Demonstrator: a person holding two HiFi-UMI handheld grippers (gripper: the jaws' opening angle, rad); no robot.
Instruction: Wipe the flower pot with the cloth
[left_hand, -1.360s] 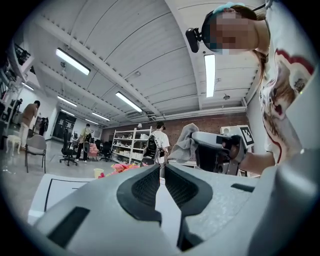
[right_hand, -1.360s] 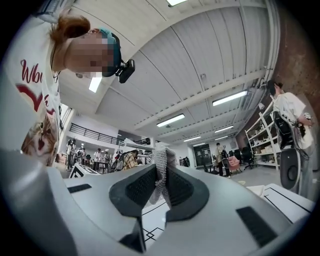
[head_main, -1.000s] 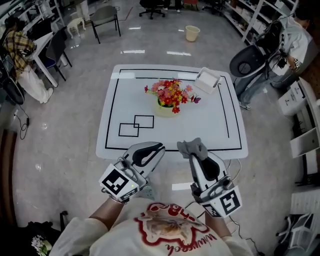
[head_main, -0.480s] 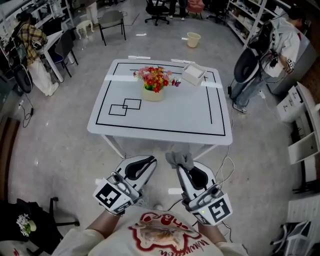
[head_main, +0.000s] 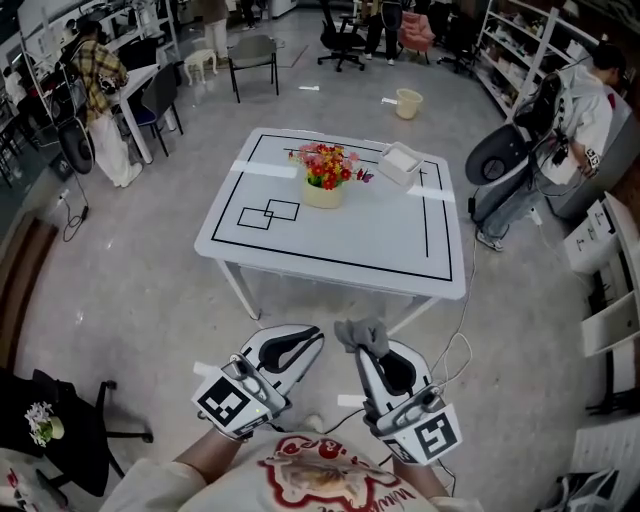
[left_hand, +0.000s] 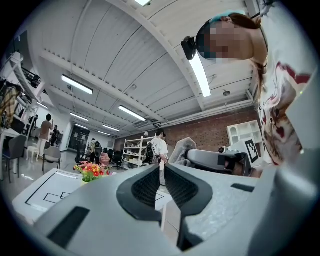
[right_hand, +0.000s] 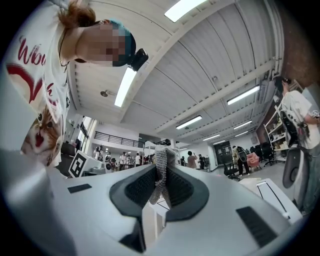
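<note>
In the head view the left gripper (head_main: 312, 338) is held low in front of the person, over the floor. Its jaws are pressed together with nothing between them, and it points toward 12 o'clock. The flower pot (head_main: 322, 194) stands almost straight along that line, upright on the white tabletop (head_main: 380, 230) near its far edge. Its flowers (head_main: 326, 165) rise above the rim, and a white box (head_main: 401, 163) sits at about 2 o'clock from it. Both grippers are well apart from the tabletop, short of its near edge. The right gripper (head_main: 366, 350), just beside the left one, pinches the grey cloth (head_main: 362, 333), which bunches up past the jaw tips. From this gripper the pot lies between 11 and 12 o'clock. Both hands look about equally far from the pot, so the coming move is likely a long forward reach that brings the cloth slightly leftward onto the pot's near wall.
</note>
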